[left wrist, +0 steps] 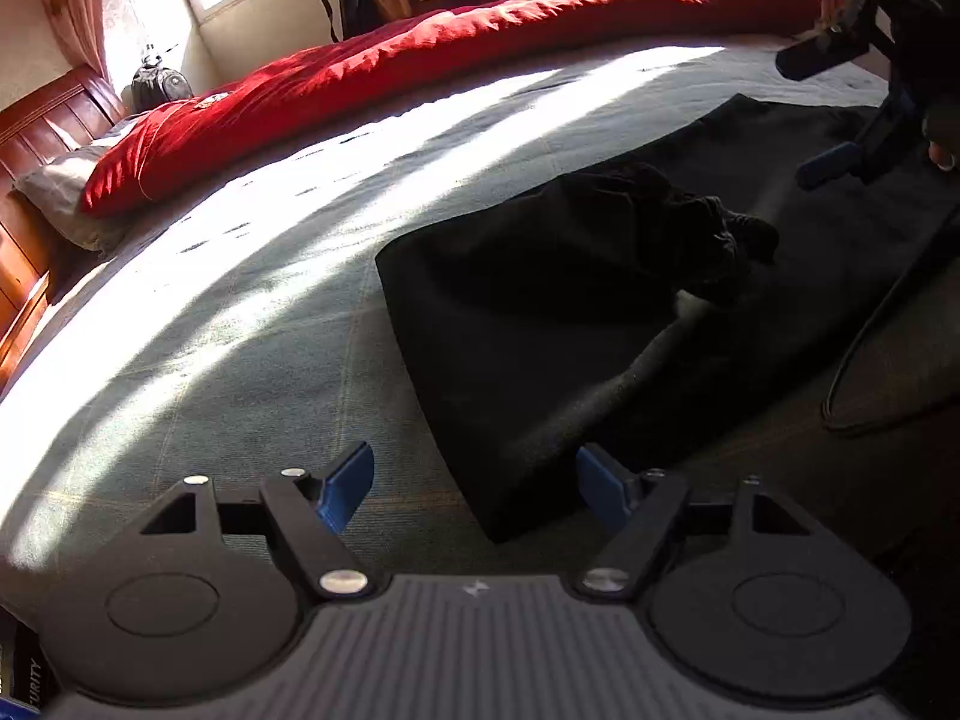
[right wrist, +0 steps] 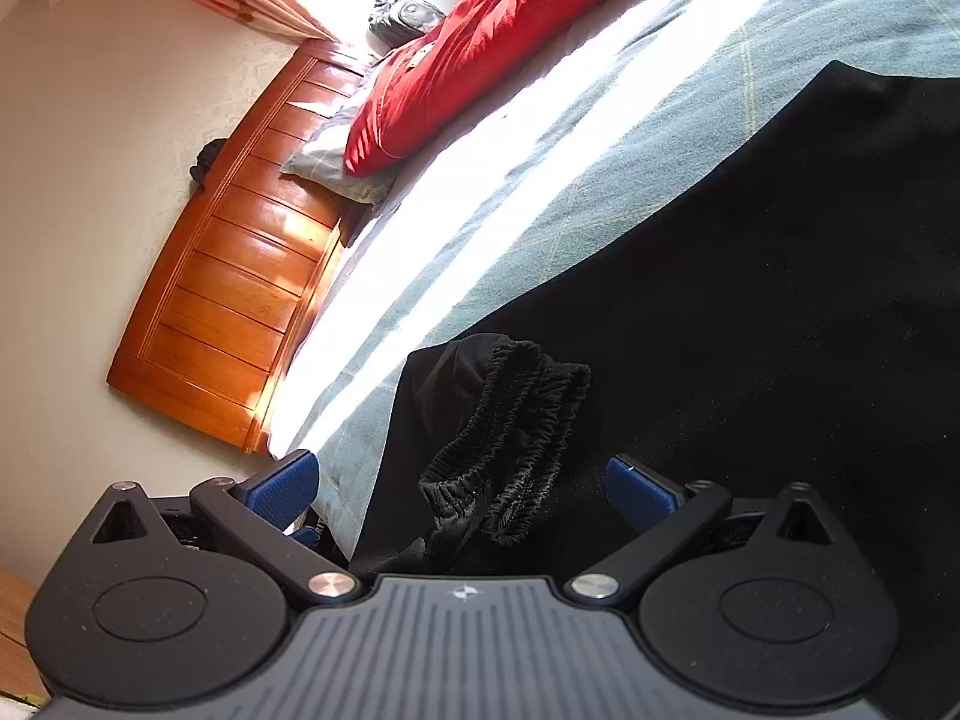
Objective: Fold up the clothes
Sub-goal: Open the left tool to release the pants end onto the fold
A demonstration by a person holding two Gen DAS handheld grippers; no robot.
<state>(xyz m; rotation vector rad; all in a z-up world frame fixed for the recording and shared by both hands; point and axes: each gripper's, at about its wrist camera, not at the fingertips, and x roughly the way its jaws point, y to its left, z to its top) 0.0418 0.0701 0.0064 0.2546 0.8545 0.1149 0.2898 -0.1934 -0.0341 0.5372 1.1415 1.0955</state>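
Left gripper (left wrist: pixel 474 489), black body with blue finger pads, bottom centre of left wrist view: jaws spread wide, nothing pinched; lower corner of black fabric garment (left wrist: pixel 540 324) lies between pads, untouched. Garment spread flat on grey-green bedsheet (left wrist: pixel 252 324), centre-right of frame, gathered elastic waistband (left wrist: pixel 708 228) bunched on top. Right gripper (right wrist: pixel 462 483), bottom centre of right wrist view: jaws spread, crumpled waistband between them, pads clear of it. Red duvet (left wrist: pixel 456 54) across upper frame; wooden headboard (right wrist: pixel 240 276) at left.

Only the cut-off letters "URITY" read, on a dark object (left wrist: pixel 33 684).
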